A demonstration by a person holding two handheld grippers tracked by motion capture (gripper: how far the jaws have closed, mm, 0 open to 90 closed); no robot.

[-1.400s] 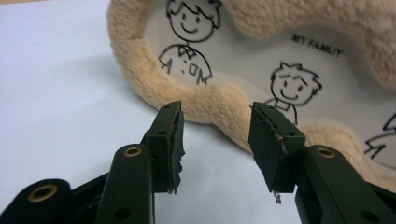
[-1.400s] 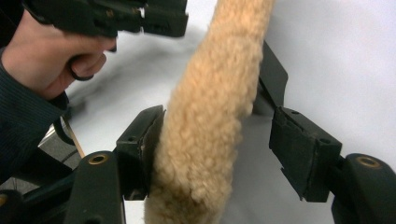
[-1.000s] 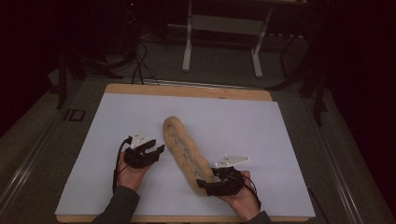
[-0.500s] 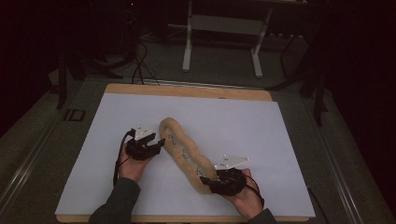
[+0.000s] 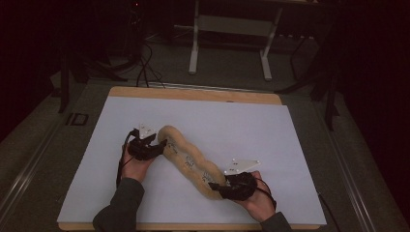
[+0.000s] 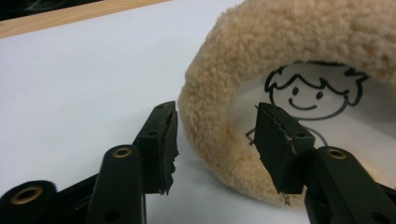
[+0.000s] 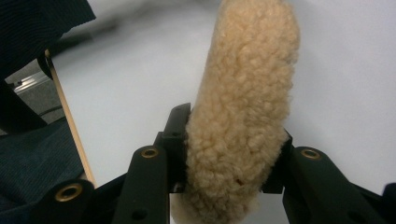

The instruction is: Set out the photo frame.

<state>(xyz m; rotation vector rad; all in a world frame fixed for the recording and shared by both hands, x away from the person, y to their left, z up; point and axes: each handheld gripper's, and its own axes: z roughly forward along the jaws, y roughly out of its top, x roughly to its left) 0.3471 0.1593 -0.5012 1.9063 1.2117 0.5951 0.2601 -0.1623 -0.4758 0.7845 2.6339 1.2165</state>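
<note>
Right gripper (image 5: 223,186) clamped on fleece roll (image 5: 186,159) end, left gripper (image 5: 158,145) apart w/ rim between.

High view dim, surroundings near black – white table surface (image 5: 290,145) evenly lit; gripper views brighter, backgrounds soft.

Fleece roll (image 5: 188,162) on table (image 5: 290,145), btw tongs.

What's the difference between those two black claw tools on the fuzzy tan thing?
The right gripper has both jaws pressed into the near end of the fleece roll, after just closing on it. The left gripper stands open: its jaws straddle the fleece rim at the far end, with a gap beside the outer jaw. In the high view the right one lies nearer the person, the left farther up the table. Both are black, two-jawed and hand-held.
</note>
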